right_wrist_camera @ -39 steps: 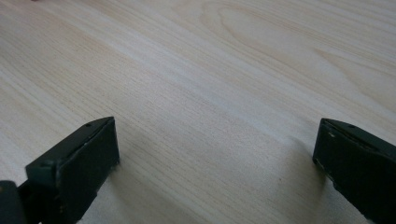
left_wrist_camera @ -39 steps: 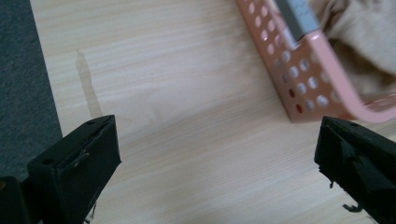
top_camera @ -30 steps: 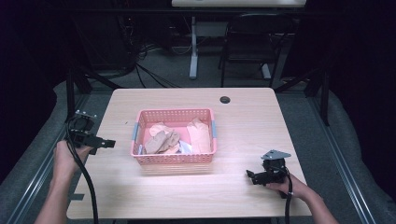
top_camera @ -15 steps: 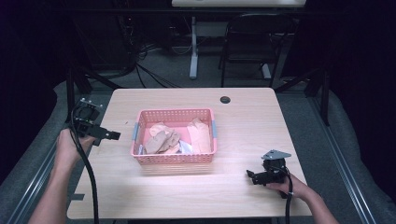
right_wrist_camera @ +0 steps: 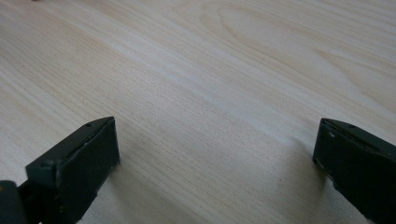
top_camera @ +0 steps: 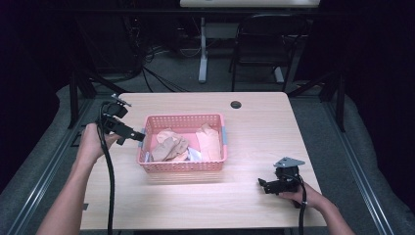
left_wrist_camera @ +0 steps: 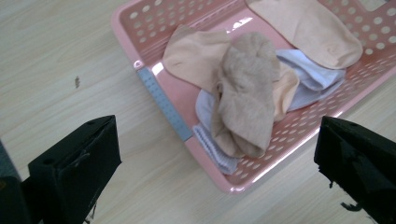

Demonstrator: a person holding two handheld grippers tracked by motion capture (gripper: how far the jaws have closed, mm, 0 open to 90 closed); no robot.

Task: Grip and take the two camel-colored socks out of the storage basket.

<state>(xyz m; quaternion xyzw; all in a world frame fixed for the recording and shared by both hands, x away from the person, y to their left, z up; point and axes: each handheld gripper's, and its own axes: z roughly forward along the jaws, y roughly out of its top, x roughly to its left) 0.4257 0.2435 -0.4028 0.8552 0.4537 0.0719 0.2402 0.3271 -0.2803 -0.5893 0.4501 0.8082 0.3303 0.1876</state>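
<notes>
Your left gripper [top_camera: 138, 137] hovers at the left short end of the pink basket [top_camera: 183, 120], raised above the table [top_camera: 254, 132], its tips just at the rim. Its jaws are spread wide with nothing between them (in the left gripper view they frame the basket's near corner and a bare strip of wood). Inside the basket lies a heap of socks: a tan sock [left_wrist_camera: 245, 93] lies crumpled on top, a peach sock [left_wrist_camera: 198, 56] under its upper end, a white sock [left_wrist_camera: 308, 77] poking out beyond it, and another peach sock [left_wrist_camera: 303, 28] lying flat farther along the basket floor. A grey strip [left_wrist_camera: 163, 102] runs along the rim nearest you. Farther right, well apart from the basket, your right gripper [top_camera: 262, 185] rests low at the table's front right, jaws likewise wide apart over bare wood.
</notes>
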